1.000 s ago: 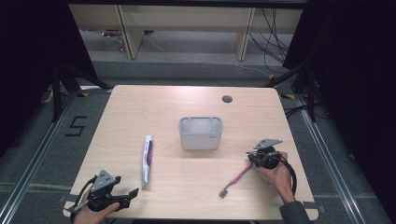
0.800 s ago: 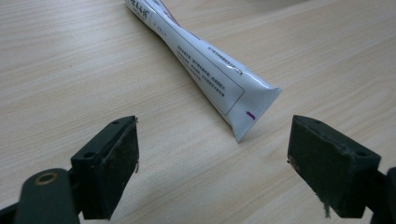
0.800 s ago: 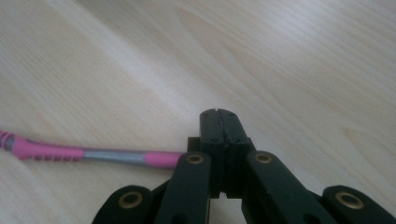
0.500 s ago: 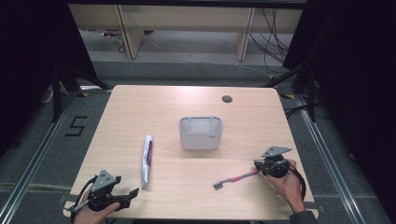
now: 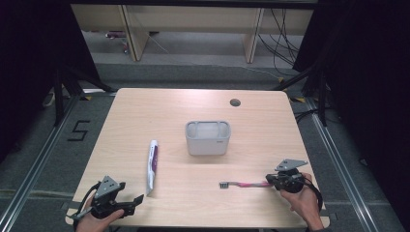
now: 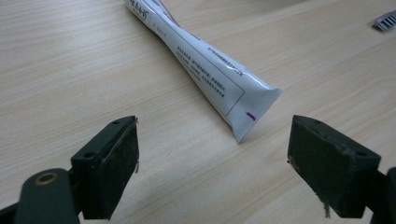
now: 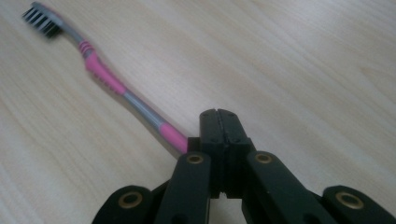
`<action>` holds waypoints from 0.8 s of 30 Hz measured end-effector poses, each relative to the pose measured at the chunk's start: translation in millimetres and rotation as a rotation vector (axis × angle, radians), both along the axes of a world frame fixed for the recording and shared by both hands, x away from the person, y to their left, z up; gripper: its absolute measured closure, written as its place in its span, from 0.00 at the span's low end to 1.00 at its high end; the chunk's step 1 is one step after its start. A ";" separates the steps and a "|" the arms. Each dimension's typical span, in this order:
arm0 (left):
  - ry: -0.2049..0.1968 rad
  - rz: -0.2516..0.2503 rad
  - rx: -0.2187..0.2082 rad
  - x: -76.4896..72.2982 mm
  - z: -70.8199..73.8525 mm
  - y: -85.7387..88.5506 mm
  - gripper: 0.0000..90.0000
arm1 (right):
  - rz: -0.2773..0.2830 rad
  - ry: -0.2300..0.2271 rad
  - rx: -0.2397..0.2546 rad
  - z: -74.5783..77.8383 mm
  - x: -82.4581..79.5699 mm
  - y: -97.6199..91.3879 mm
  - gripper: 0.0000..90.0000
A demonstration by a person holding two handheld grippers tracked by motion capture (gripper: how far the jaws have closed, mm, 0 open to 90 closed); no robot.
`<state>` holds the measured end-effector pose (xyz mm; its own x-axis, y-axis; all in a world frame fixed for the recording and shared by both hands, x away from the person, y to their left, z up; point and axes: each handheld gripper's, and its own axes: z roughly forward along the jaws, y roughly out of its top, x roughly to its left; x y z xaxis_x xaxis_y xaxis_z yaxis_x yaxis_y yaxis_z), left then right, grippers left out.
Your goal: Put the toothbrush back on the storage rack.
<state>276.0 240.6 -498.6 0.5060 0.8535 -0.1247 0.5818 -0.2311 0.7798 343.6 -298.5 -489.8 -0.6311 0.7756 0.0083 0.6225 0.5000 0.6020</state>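
**Toothbrush pinched by its handle end, toothpaste tube lying free**

Toothbrush (image 5: 244, 184) is lying almost level across the lower right of the high view, its bristle head pointing toward the frame's left and its pink-and-grey handle running right into the right claw (image 5: 269, 183). In the right gripper view the two black jaws are pressing together on the tail of the toothbrush (image 7: 100, 74), with the brush stretching away to the upper left of that frame and the bristles sitting in the corner. A hand (image 5: 303, 200) is gripping this claw from the bottom right edge of the high view.

At the lower left of the high view, the left claw (image 5: 137, 202) is resting near the table's front edge, held by the other hand (image 5: 94, 220). Its jaws are standing wide apart with nothing between them. In the left gripper view the crimped flat end of the toothpaste tube (image 6: 205, 70) is lying just beyond the gap between the jaws, apart from both, with the tube running off to the upper left of that frame.

In the high view the toothpaste tube (image 5: 152, 166) is lying lengthwise left of centre on the table (image 5: 174, 111). A grey holder (image 5: 208, 137) with compartments is standing upright at the middle, well apart from both claws. A small round hole (image 5: 235, 102) is showing in the tabletop toward the upper right.
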 end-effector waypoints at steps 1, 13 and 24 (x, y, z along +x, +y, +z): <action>0.000 -0.003 0.008 -0.2 0.5 0.1 0.18 | -0.001 0.011 -0.001 -0.2 -3.2 0.1 1.00; 0.001 0.005 0.002 -0.1 0.3 -0.2 0.18 | 0.057 0.002 0.007 -1.6 -24.1 1.0 1.00; 0.001 0.001 0.002 0.7 -0.3 0.6 0.18 | 0.103 -0.028 -0.010 13.7 -37.3 7.8 0.88</action>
<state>276.7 241.2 -498.8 0.5047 0.8544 -0.1236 0.5832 -0.2319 0.7785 306.4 -290.7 -476.1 -0.7071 0.7069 -0.0178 0.5510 0.5666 0.6126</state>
